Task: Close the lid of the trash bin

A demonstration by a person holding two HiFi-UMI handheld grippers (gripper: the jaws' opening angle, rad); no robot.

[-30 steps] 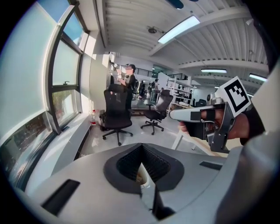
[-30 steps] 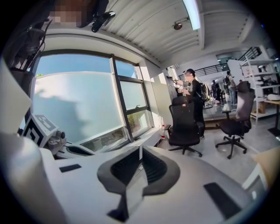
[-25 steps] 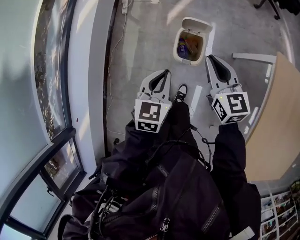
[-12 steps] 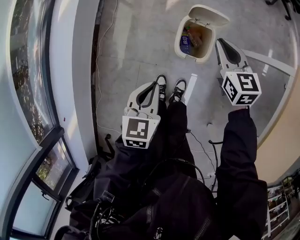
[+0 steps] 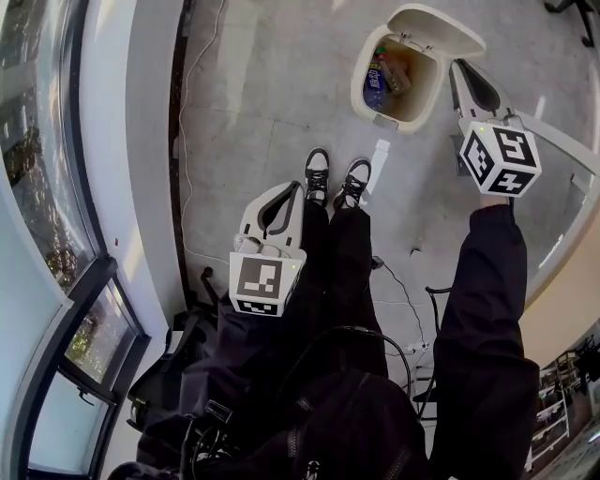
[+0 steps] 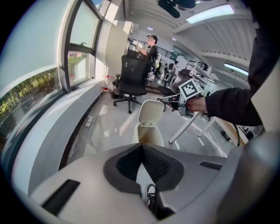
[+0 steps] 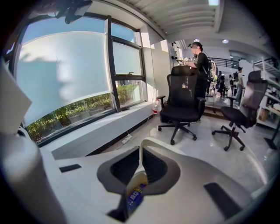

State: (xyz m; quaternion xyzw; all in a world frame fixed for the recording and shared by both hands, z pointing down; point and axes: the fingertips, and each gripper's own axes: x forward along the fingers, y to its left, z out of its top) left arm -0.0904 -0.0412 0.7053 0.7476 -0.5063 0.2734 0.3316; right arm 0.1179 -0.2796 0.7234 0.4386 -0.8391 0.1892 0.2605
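Cream plastic trash bin (image 5: 364, 94) stands on the grey floor (image 5: 262, 103), ahead of the person's shoes (image 5: 336, 178) and well apart from the floor's window-side edge. Head view: the lid (image 5: 441, 26) is swung up and back on the bin's far rim, leaving the mouth uncovered. A blue-labelled bottle (image 5: 375, 77) and other refuse lie inside. The right hand-held gripper (image 5: 457, 67) is extended just beside the bin's right rim, below the raised lid; whether it touches cannot be told. The left hand-held gripper (image 5: 289, 190) is held low over the person's legs, well apart from the bin.

Left gripper view: the left hand-held gripper (image 6: 141, 148) has its jaws pressed together with nothing between them. Beyond them the bin (image 6: 148, 132) shows its lid (image 6: 151, 111) standing upright, with the right hand-held gripper (image 6: 171, 101) near the lid's right edge. An office chair (image 6: 132, 74) stands behind.

Right gripper view: the right hand-held gripper (image 7: 140, 151) has its jaws together, holding nothing. The lid's pale rim (image 7: 175, 148) curves just beyond the jaw tips, and the blue-labelled bottle (image 7: 135, 194) shows below them.
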